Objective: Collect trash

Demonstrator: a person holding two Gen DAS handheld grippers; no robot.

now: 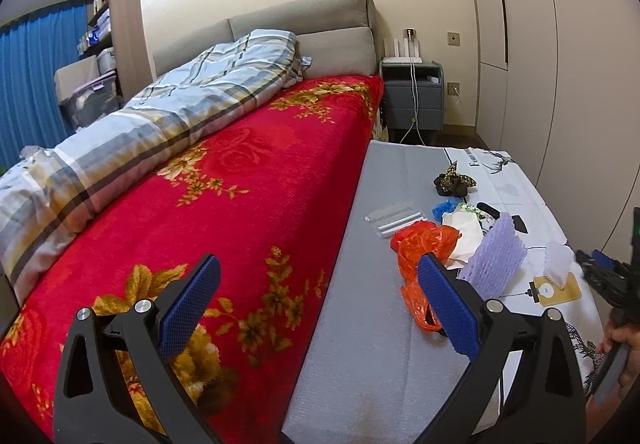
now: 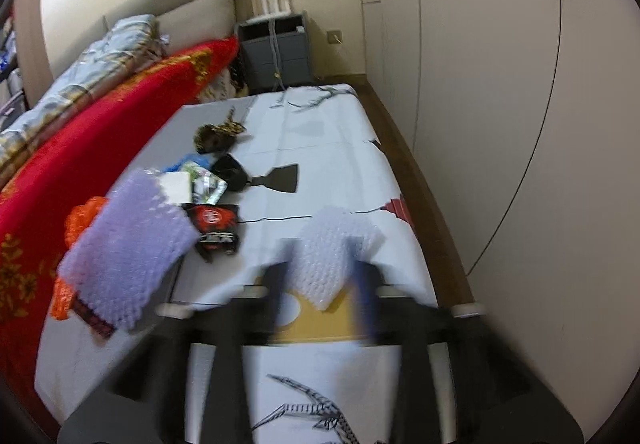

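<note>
Crowding the left gripper (image 1: 320, 308) (jaws spread, empty): orange bag (image 1: 424, 244); right gripper (image 2: 324, 276) blurred, seemingly pinching white foam (image 2: 332, 244).

Home bedroom, bed (image 1: 248, 180) with padded headboard (image 1: 280, 24), nightstand (image 1: 412, 92), wardrobe doors (image 1: 520, 24)

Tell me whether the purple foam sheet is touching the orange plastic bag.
Touching. Right wrist view shows the purple foam sheet lying across the orange plastic bag, which pokes out beneath its edge.
</note>
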